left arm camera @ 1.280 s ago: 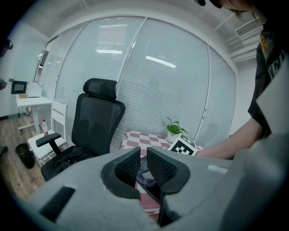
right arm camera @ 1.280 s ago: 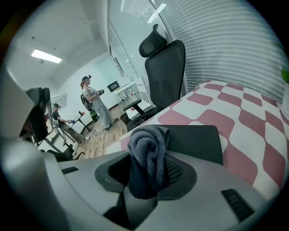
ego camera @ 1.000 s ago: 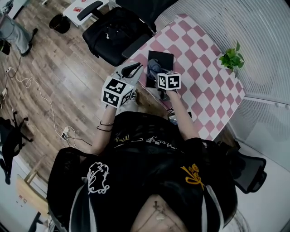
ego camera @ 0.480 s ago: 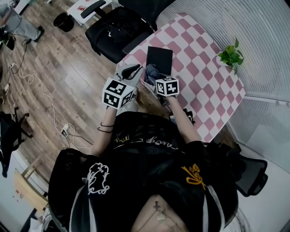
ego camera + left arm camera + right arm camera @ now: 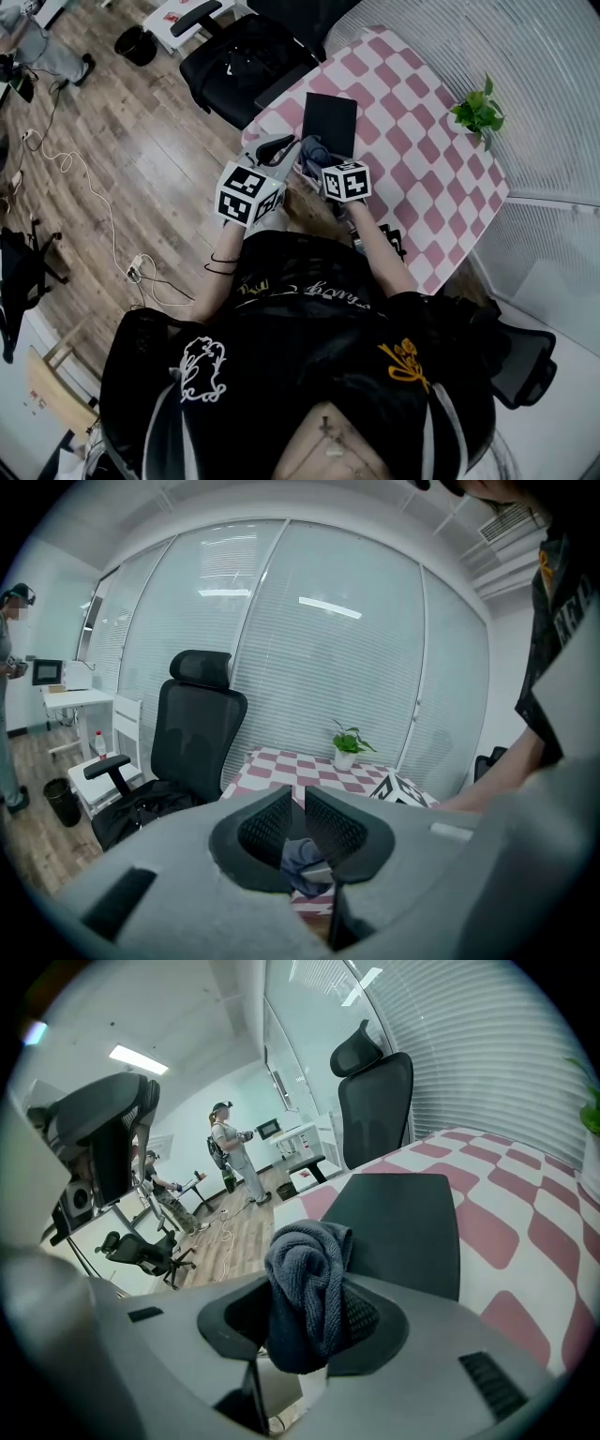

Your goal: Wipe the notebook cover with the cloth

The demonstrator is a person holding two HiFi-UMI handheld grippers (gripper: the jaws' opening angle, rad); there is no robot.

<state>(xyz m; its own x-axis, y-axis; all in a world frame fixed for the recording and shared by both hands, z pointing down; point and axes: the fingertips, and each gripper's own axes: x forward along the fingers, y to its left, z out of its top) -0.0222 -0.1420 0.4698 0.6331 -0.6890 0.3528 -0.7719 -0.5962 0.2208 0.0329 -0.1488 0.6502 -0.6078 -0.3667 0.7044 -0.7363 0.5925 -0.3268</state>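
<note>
A black notebook (image 5: 330,120) lies flat on the pink-and-white checkered table (image 5: 403,141), close to its near edge. My right gripper (image 5: 317,157) hangs just short of the notebook's near end and is shut on a bunched dark blue-grey cloth (image 5: 314,148). In the right gripper view the cloth (image 5: 305,1269) stands up between the jaws of the right gripper (image 5: 309,1321), with the notebook (image 5: 403,1222) right behind it. My left gripper (image 5: 281,146) is beside the cloth on its left, at the table's edge. The left gripper (image 5: 300,803) has its jaws nearly together with nothing between them; the cloth (image 5: 302,855) shows beyond them.
A potted green plant (image 5: 478,117) stands at the table's far right edge. A black office chair (image 5: 244,61) with dark clothing on its seat sits left of the table. Cables (image 5: 66,178) trail over the wooden floor. A person (image 5: 230,1147) stands far off in the room.
My left gripper has moved right, closer to the cloth and the right gripper. The right gripper still holds the cloth at the notebook's near end.
</note>
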